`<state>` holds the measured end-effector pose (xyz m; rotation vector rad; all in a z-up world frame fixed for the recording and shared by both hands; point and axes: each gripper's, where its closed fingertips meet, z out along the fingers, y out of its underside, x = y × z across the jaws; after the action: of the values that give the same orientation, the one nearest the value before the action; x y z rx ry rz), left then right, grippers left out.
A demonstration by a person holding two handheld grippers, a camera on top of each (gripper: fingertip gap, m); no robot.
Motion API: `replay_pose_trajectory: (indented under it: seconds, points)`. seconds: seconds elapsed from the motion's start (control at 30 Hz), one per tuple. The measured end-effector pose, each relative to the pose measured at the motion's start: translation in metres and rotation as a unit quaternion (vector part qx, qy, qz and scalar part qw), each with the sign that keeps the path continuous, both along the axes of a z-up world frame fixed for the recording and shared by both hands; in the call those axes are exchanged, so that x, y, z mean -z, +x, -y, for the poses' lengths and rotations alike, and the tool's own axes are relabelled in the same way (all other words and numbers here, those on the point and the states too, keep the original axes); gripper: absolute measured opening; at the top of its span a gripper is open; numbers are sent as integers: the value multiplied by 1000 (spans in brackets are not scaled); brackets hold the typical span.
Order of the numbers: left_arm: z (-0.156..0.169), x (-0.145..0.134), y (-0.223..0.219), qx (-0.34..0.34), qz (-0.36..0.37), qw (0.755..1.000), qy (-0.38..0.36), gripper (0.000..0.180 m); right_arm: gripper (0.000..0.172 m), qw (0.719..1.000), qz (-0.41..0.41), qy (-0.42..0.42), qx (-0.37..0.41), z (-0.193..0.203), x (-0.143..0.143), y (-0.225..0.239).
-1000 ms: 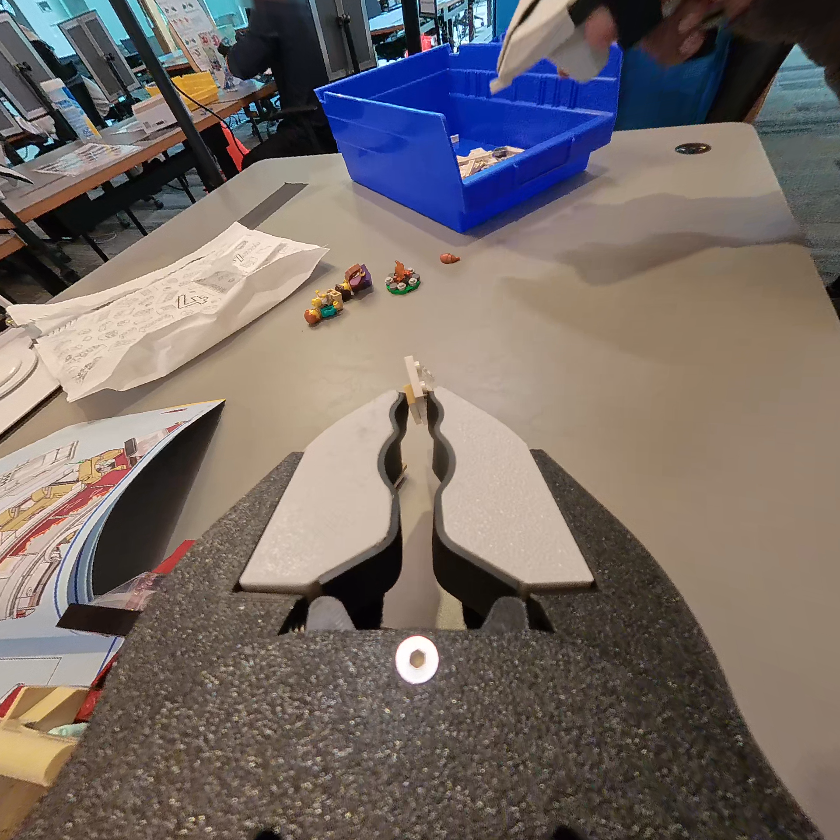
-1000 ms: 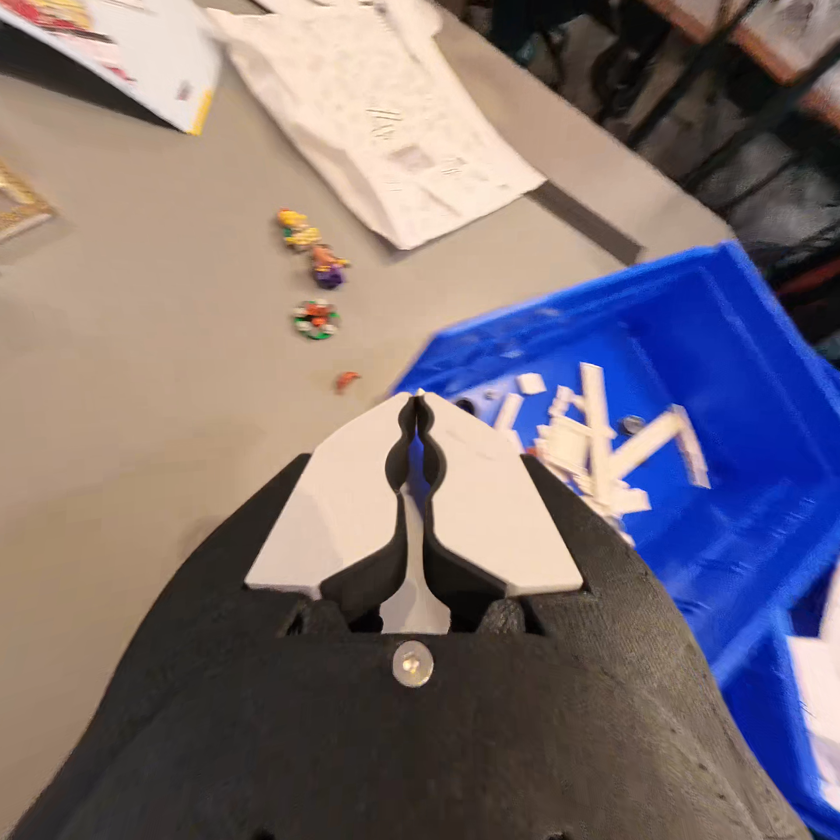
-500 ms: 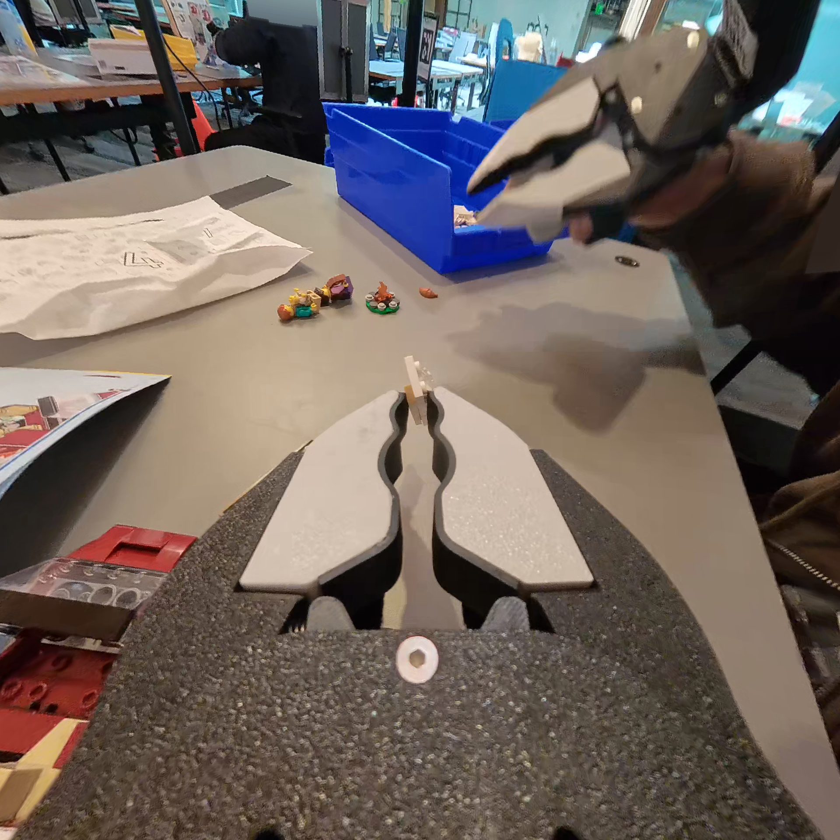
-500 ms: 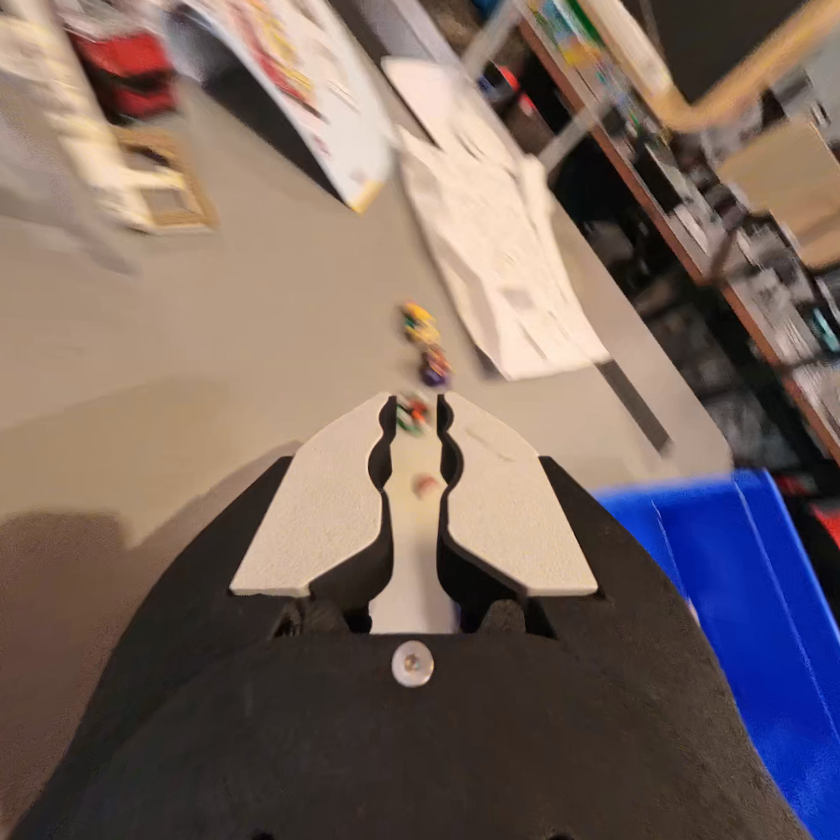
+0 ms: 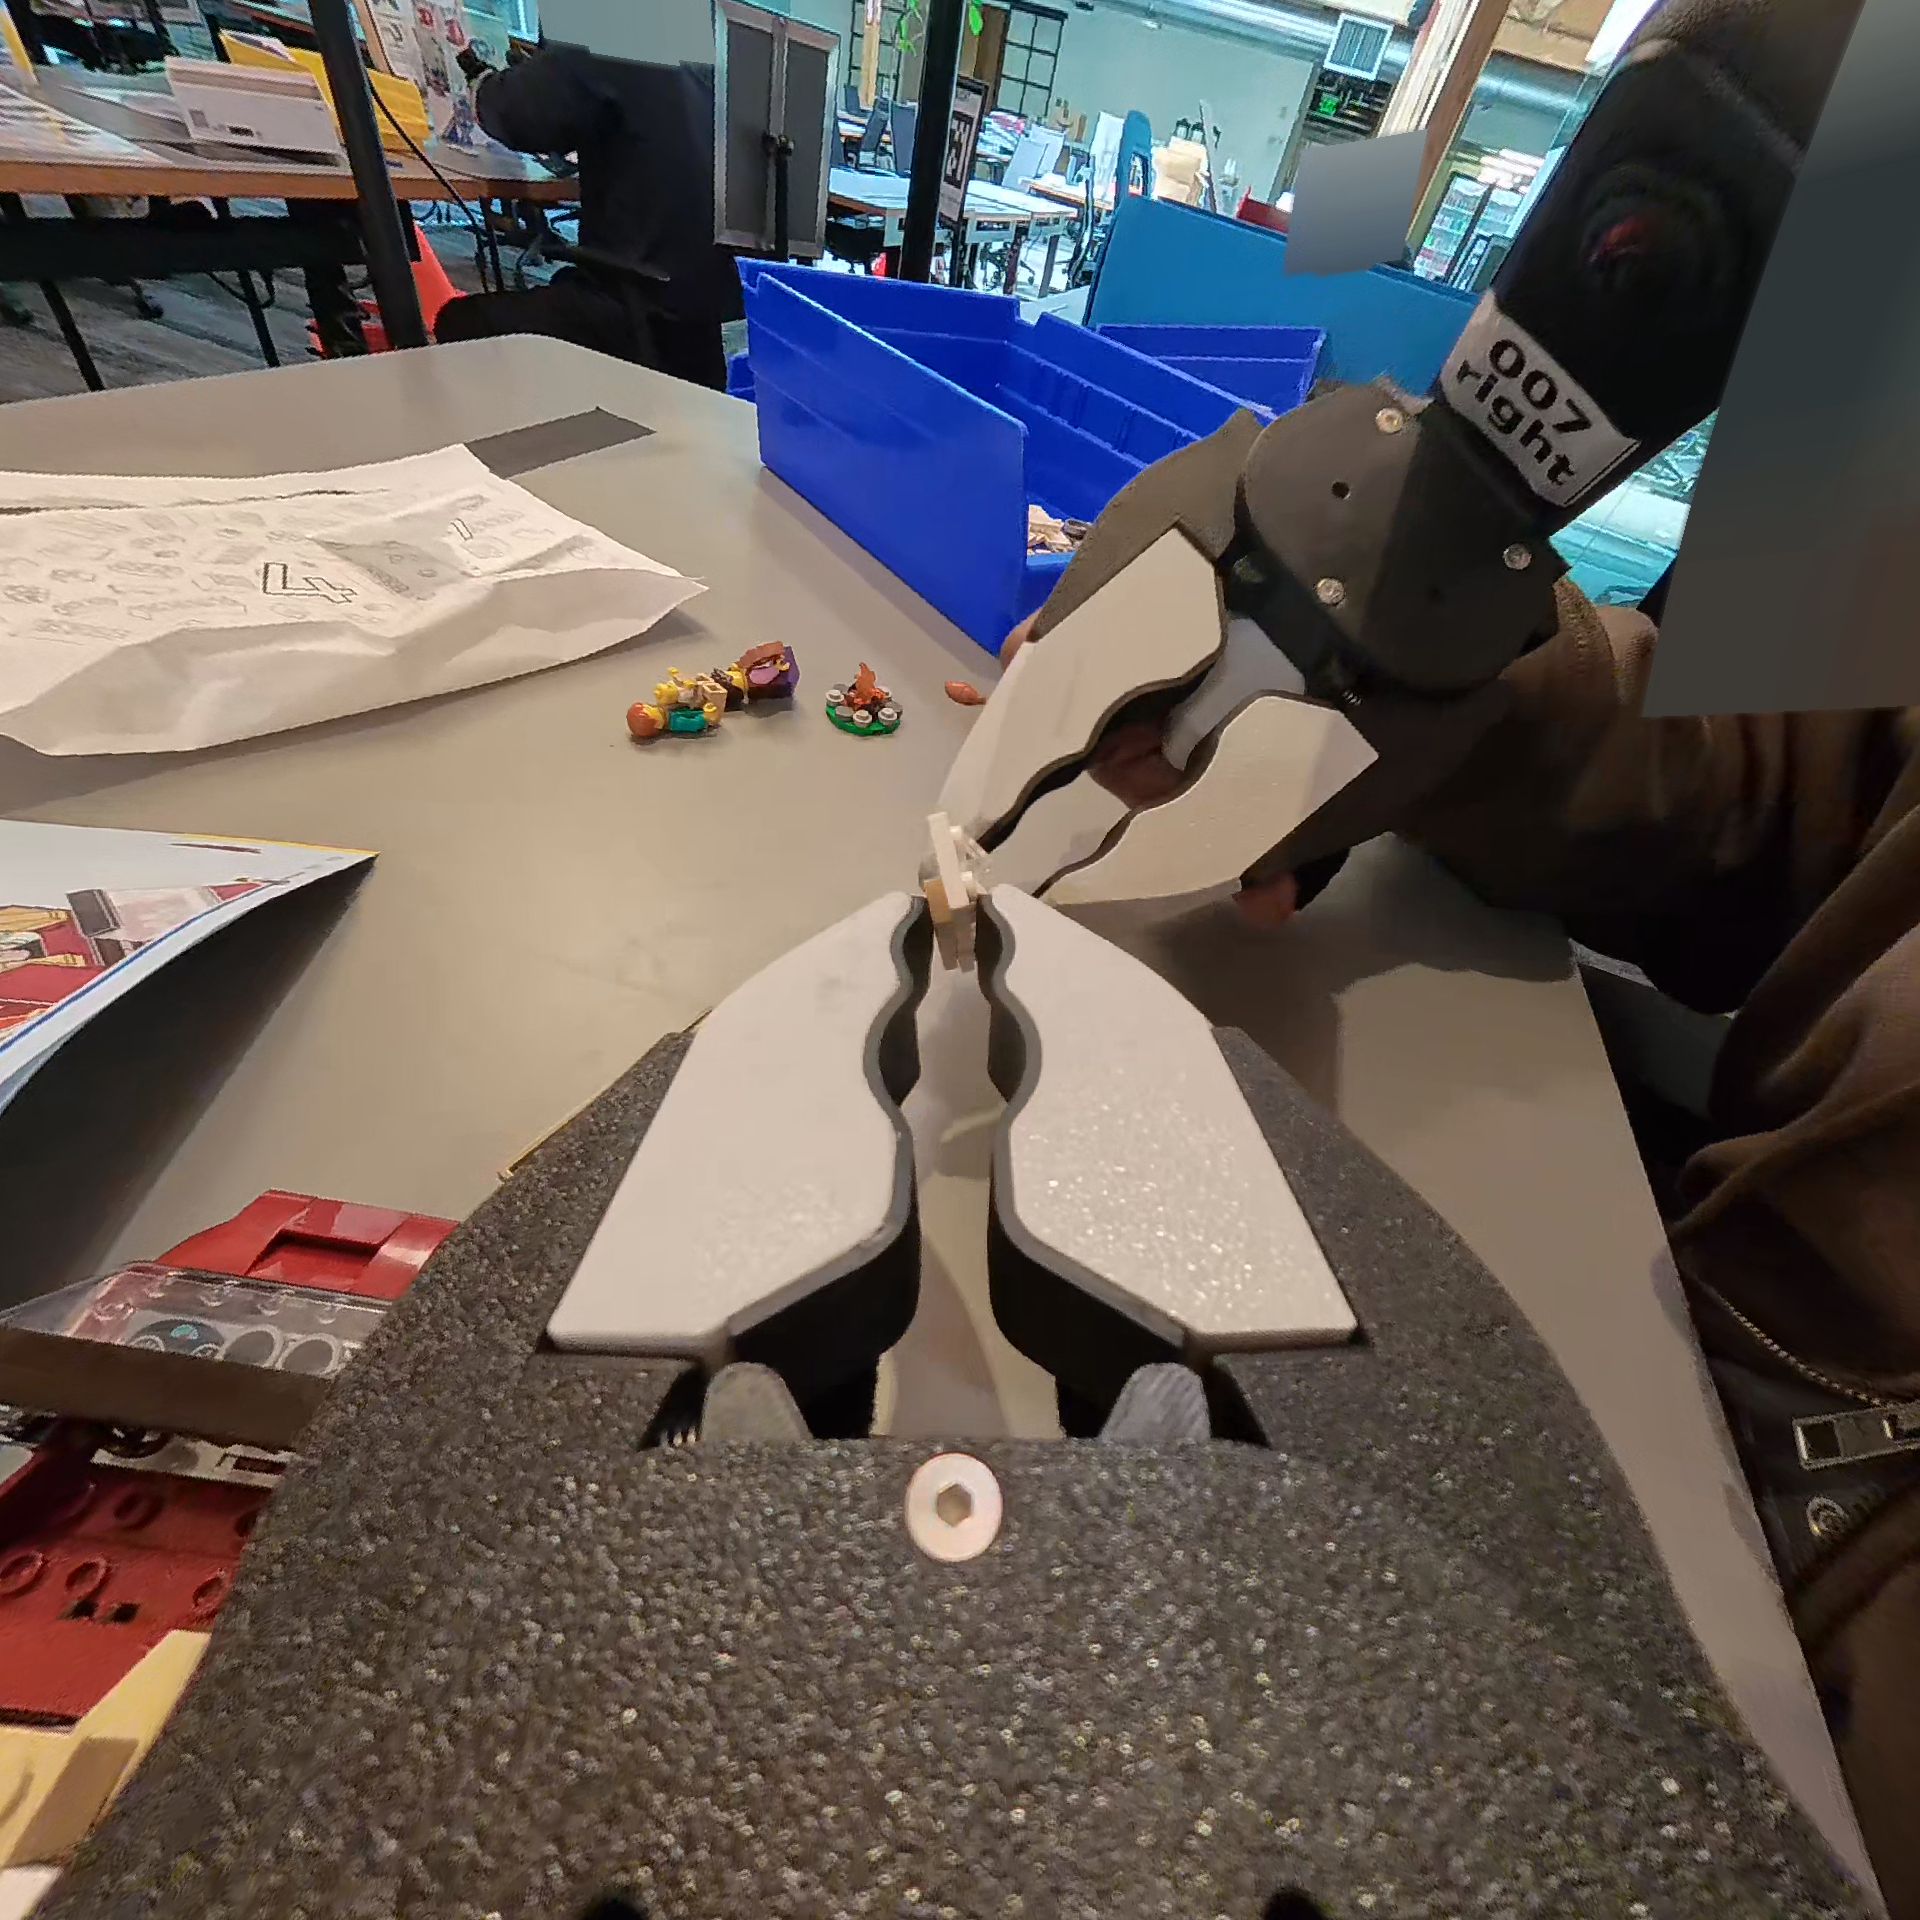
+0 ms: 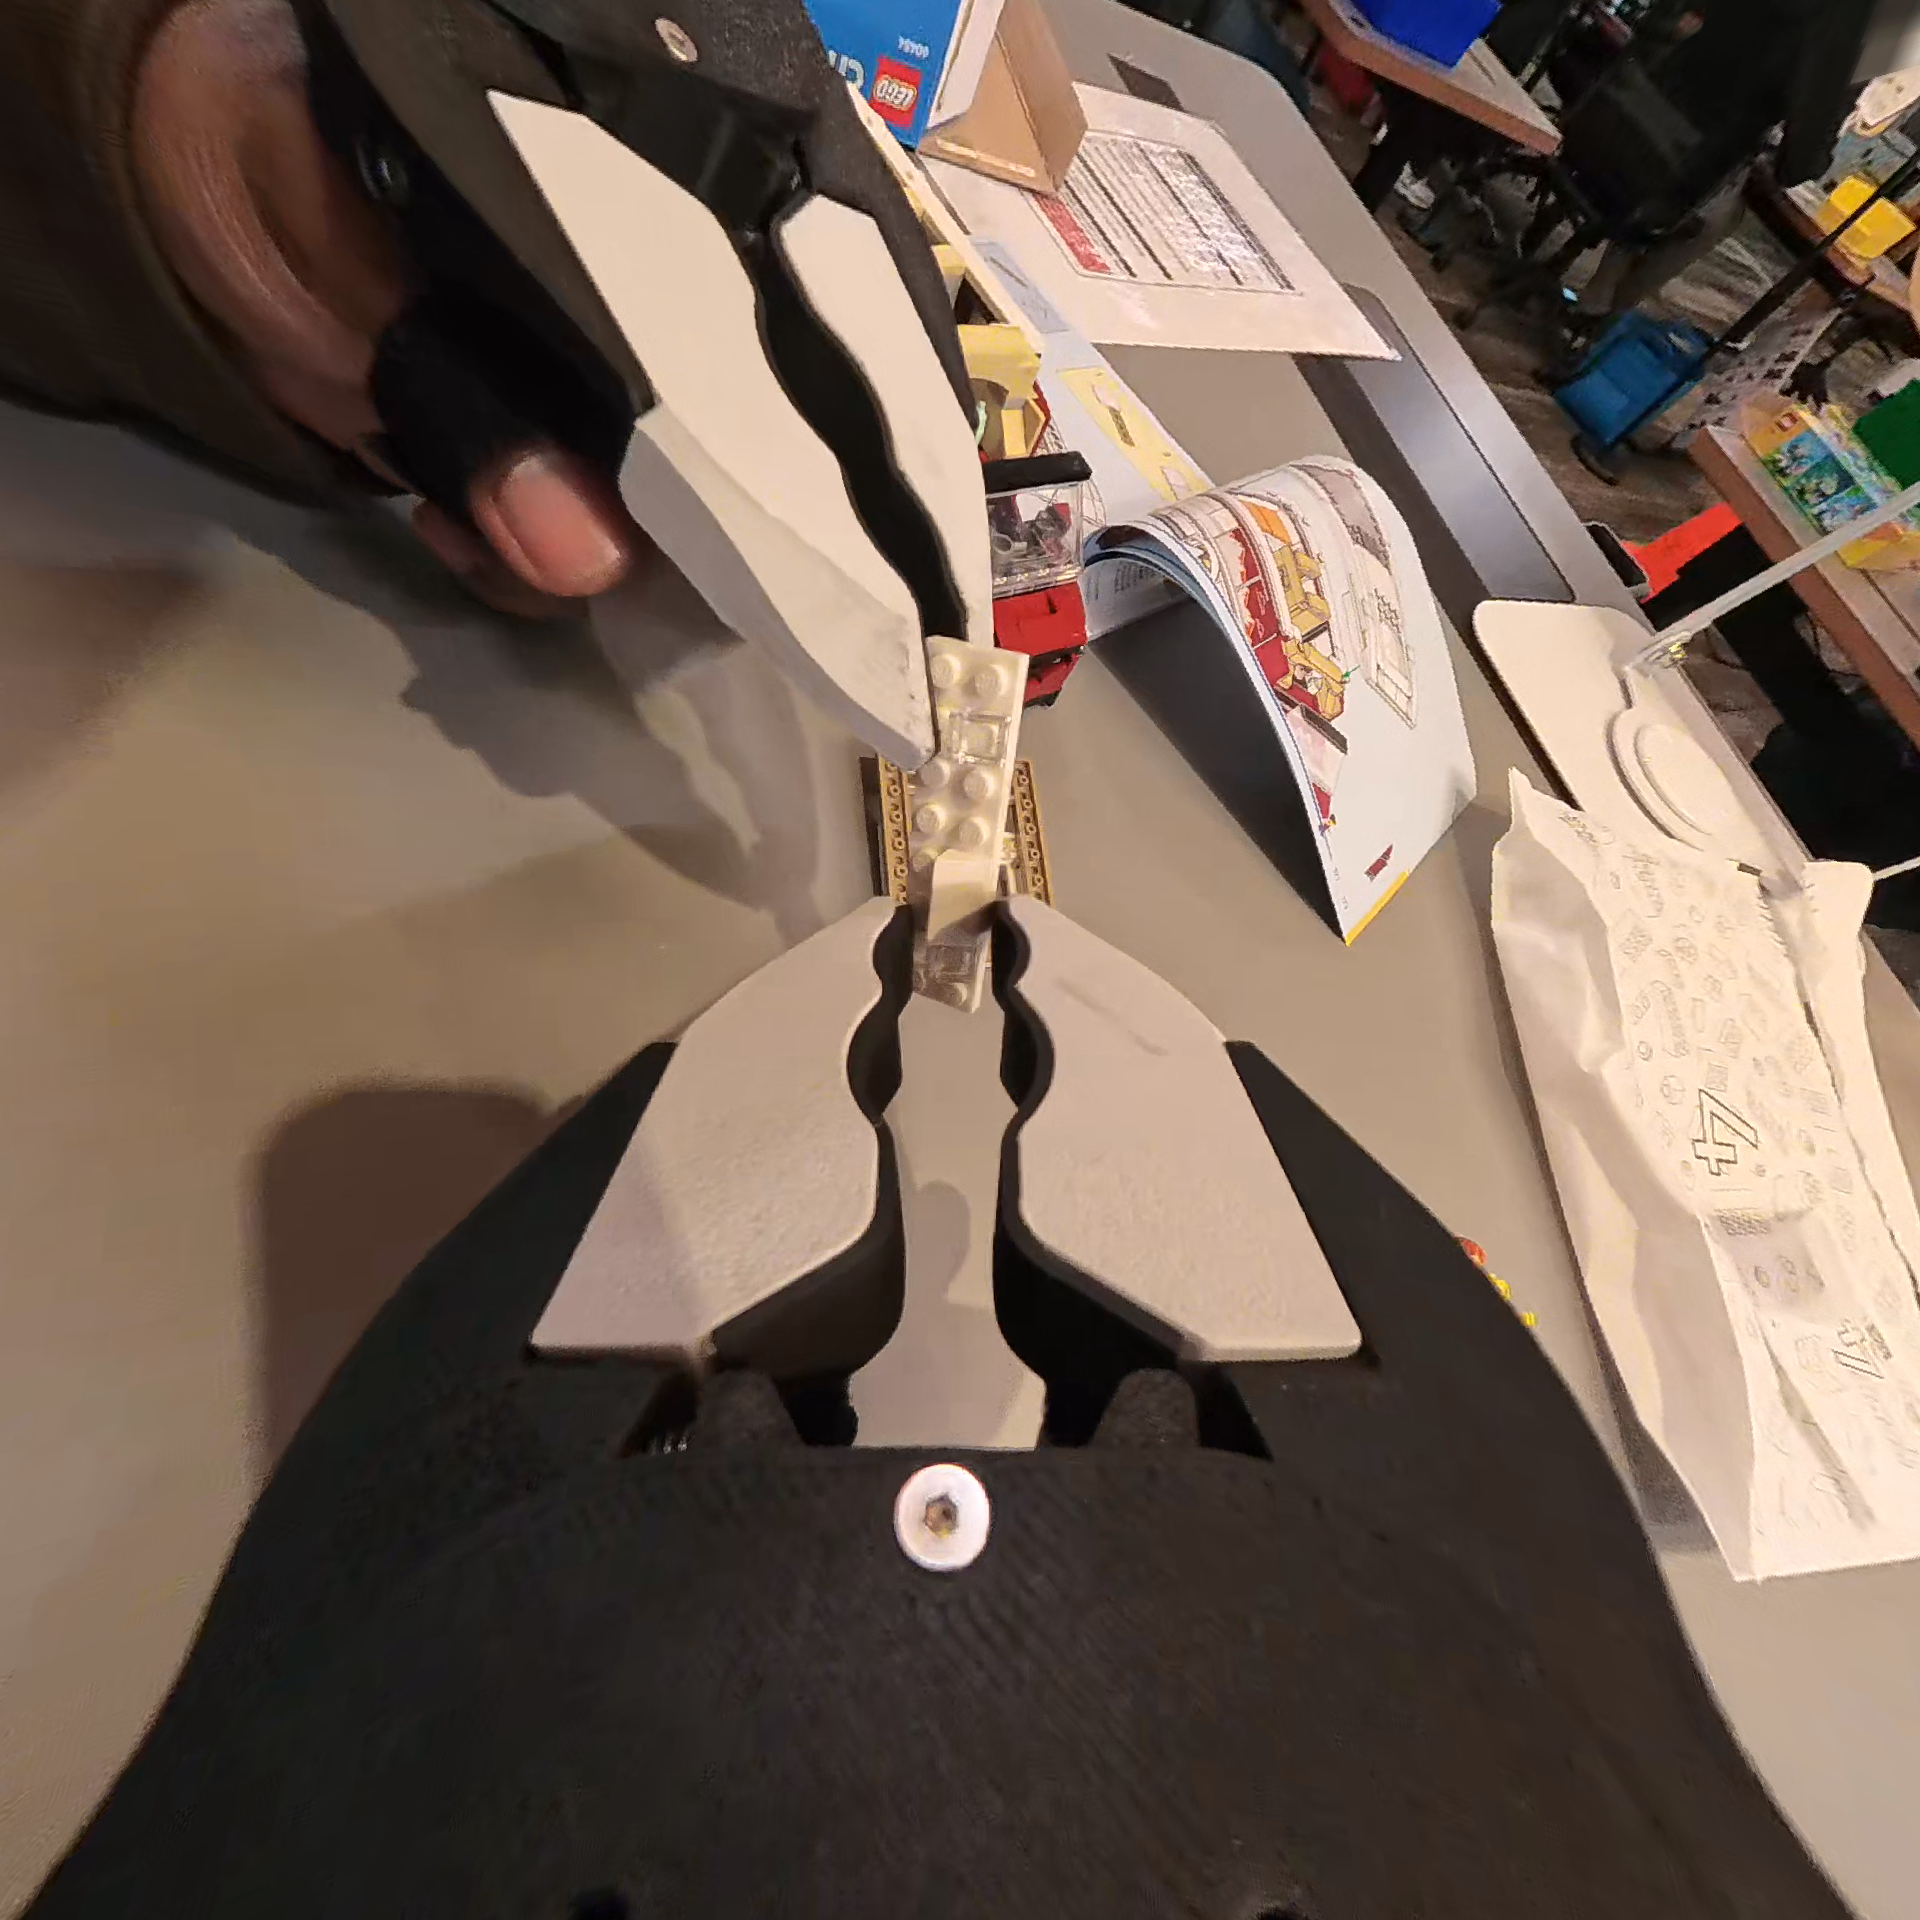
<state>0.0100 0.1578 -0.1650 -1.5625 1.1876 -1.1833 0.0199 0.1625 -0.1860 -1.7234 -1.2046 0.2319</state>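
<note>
Grey table carries everything seen. At its far side stands a blue bin, open toward the camera, with pale bricks lying in it. A crumpled white paper bag lies to the left of the bin. An open instruction booklet is arched on the table nearer the left gripper's side, with a red brick model just beside it.

Left gripper: closed on a white and tan plate stack, which stands on edge and sticks out past the fingertips. Both pads press its flat faces.

Right gripper: closed on a small white brick piece with a clear part at its near end. The piece's front end touches the studded face of the plate stack, seen from this side as a white plate bearing one clear tile.

Both grippers are above the table, tips nearly meeting. A tan frame lies on the table beneath them.

Small items on the table in front of the bin: two toy figures lying down, a green round campfire piece, and a tiny brown bit.
</note>
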Motion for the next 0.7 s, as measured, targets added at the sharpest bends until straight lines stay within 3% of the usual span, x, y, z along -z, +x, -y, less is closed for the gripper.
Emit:
replay_pose_trajectory:
  seconds: [0.27,0.7]
  points:
    - [-1,4,2,10,5,999,-36,10,13,999,-51,-5,5,-1,-6,-2]
    - [0,-3,4,-1,13,1000,-6,8,13,998,-63,21,1,2,-17,-7]
